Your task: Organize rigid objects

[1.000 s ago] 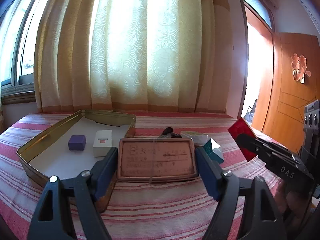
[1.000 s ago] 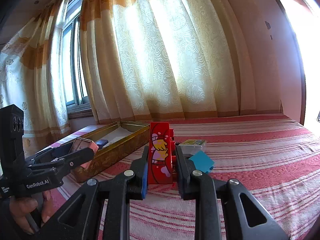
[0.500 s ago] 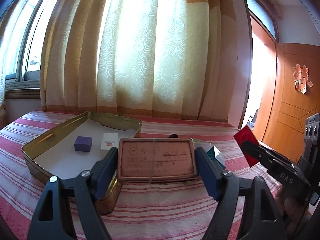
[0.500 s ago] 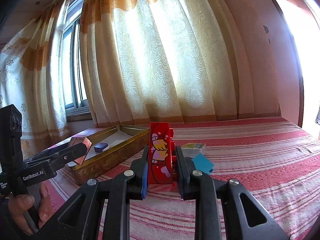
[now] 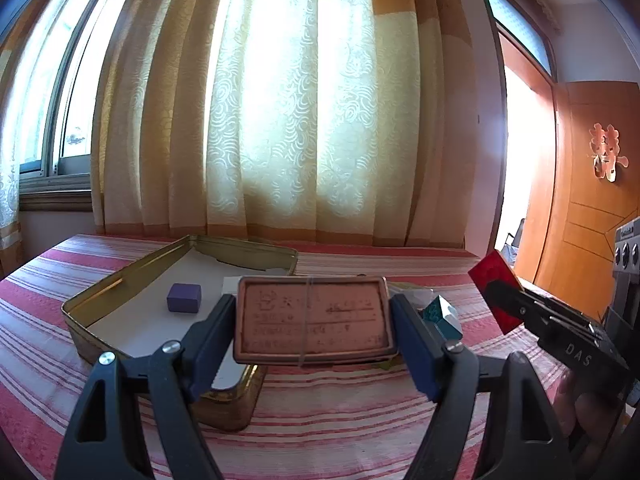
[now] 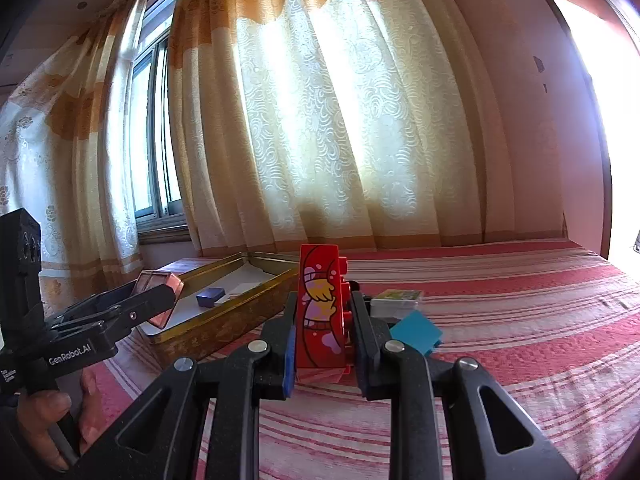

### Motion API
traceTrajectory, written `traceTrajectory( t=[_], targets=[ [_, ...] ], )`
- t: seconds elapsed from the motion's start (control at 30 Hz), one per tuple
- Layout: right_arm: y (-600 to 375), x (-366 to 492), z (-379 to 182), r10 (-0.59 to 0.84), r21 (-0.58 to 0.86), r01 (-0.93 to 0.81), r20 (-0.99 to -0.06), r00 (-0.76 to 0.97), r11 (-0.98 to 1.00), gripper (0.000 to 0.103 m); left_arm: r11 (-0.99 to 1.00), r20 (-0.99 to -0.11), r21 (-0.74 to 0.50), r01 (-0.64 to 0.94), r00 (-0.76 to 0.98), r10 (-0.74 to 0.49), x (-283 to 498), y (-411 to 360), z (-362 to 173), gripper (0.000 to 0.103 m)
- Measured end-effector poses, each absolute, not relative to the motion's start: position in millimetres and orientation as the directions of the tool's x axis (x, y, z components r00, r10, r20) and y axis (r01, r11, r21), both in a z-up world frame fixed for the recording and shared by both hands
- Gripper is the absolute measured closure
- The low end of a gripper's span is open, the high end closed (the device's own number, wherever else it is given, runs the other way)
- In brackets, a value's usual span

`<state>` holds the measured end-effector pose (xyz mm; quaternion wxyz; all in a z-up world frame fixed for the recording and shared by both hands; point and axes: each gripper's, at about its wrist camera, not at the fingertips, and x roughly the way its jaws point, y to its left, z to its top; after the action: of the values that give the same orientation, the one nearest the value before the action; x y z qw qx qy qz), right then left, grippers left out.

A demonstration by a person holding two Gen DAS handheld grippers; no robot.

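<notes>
My left tool point(image 5: 312, 320) clamps a copper tin point(image 5: 312, 318); my right tool point(image 6: 322, 332) clamps a red toy brick point(image 6: 322, 312); gold tray point(image 5: 100, 300) nearby.

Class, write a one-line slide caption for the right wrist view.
Right gripper clamps a red cartoon box above the striped cloth, beside the gold tin tray.

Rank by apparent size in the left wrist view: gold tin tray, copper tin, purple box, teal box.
1. gold tin tray
2. copper tin, held close to the camera, so it looks bigger than it is
3-4. purple box and teal box: look alike, and the teal box is partly hidden, so unranked
</notes>
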<state>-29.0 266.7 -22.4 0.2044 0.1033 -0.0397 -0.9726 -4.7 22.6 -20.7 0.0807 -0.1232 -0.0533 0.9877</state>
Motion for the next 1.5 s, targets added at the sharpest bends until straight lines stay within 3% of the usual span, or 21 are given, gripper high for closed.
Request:
traceTrajectory(
  t=[0.5,0.83,1.5],
  targets=[
    [238.5,-26.8,-23.9,-0.46,0.103,0.448,-0.196,-0.866,-0.888,0.078,-0.984,-0.231,-0.136,-0.115,-0.962,0.145,-3.6,4.3,-20.5,0.026],
    [205.1,-17.5,-26.9,-0.478,0.009,0.487,-0.21,-0.853,-0.873,0.078,-0.986,-0.236,-0.151,-0.068,-0.966,0.103,-2.7,-17.3,-21.4,0.026],
    [179.3,-34.9,-26.9,-0.565,0.086,0.565,-0.268,-0.78,-0.821,0.078,-0.985,-0.258,-0.168,-0.049,-0.962,0.092,-5.7,-41.4,-22.5,0.026]
  ],
)
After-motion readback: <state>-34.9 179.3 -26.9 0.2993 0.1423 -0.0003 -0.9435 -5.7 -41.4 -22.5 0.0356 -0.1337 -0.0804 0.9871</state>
